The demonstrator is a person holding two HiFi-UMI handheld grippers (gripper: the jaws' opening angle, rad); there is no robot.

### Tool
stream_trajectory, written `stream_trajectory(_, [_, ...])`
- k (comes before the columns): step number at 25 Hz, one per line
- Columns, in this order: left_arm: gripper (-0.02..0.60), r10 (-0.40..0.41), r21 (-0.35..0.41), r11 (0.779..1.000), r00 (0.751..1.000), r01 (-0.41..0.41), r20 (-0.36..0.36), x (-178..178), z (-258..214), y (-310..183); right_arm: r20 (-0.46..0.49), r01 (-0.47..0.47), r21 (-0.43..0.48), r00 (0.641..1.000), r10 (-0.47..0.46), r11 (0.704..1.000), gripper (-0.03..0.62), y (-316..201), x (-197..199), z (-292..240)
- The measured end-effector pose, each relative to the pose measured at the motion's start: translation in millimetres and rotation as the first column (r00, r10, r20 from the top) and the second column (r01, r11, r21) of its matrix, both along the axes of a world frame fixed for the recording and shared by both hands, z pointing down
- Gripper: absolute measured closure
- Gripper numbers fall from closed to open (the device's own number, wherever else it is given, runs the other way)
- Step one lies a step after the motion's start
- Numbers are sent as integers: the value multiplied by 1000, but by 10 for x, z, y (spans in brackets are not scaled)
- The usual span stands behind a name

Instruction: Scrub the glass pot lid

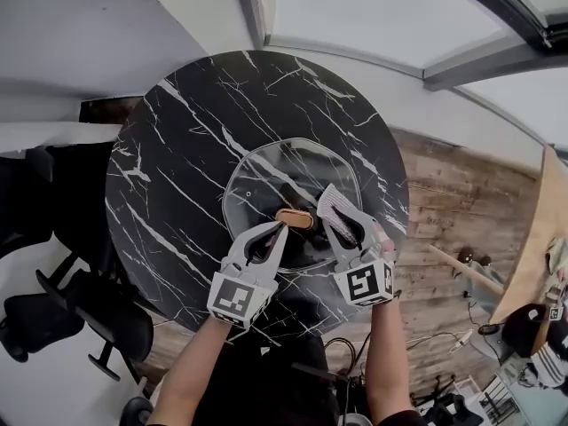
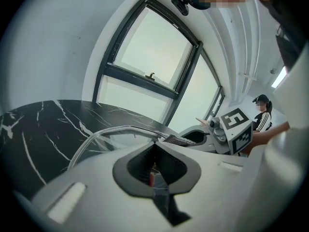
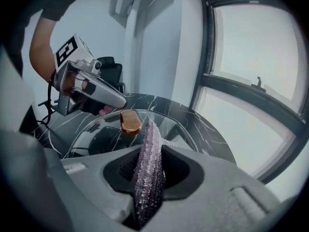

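Note:
The glass pot lid (image 1: 257, 180) lies on a round black marble table (image 1: 169, 149), with its brown knob (image 1: 295, 218) on top. My left gripper (image 1: 280, 227) reaches the knob's left end and is shut; a reddish bit of the knob (image 2: 151, 179) shows between its jaws. The lid's rim (image 2: 108, 132) curves just ahead of that gripper (image 2: 155, 148). My right gripper (image 1: 332, 213) is shut on a sparkly grey scrubbing cloth (image 1: 334, 200), just right of the knob. In the right gripper view the cloth (image 3: 149, 163) stands up from the jaws (image 3: 147, 151), beside the knob (image 3: 130, 122) and the lid (image 3: 96, 134).
Black office chairs (image 1: 84, 313) stand left of the table on the floor. A wooden plank floor (image 1: 453, 202) lies to the right, with a pale board (image 1: 532, 238) and cables (image 1: 444, 340). A person (image 1: 543, 349) is at the far right. Large windows (image 2: 149, 57) lie beyond the table.

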State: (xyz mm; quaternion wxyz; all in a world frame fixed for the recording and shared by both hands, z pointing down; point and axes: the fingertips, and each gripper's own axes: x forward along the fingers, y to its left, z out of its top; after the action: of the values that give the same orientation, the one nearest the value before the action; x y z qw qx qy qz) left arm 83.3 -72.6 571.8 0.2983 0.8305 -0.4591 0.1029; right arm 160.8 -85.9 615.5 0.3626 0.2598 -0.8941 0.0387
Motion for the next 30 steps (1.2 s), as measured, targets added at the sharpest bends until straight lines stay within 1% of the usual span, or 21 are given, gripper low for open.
stream_trajectory(5, [578, 2, 3, 1000, 1000, -2, 9, -22, -49, 45, 5, -31, 0, 1000, 31, 1000, 514, 210, 62, 29])
stream_trajectory(8, [578, 1, 19, 1000, 1000, -1, 12, -40, -105, 123, 10, -52, -9, 999, 52, 999, 514, 346, 64, -5])
stream_trajectory(13, [578, -39, 59, 998, 999, 39, 8, -176, -225, 149, 18, -66, -8, 998, 67, 998, 514, 456, -69, -57])
stream_trajectory(18, [578, -40, 58, 998, 999, 40, 5, -262, -240, 368, 11, -93, -10, 996, 93, 996, 514, 699, -148, -54])
stream_trajectory(22, [578, -50, 76, 996, 999, 50, -2, -369, -299, 459, 0, -123, -4, 992, 123, 992, 513, 762, -203, -24])
stream_trajectory(27, [578, -47, 70, 996, 999, 47, 4, -492, -308, 575, -14, -162, -3, 987, 162, 987, 513, 812, -317, -23])
stream_trajectory(30, [578, -66, 84, 994, 998, 66, -5, -590, -324, 607, -26, -178, 11, 984, 179, 984, 513, 826, -371, 17])
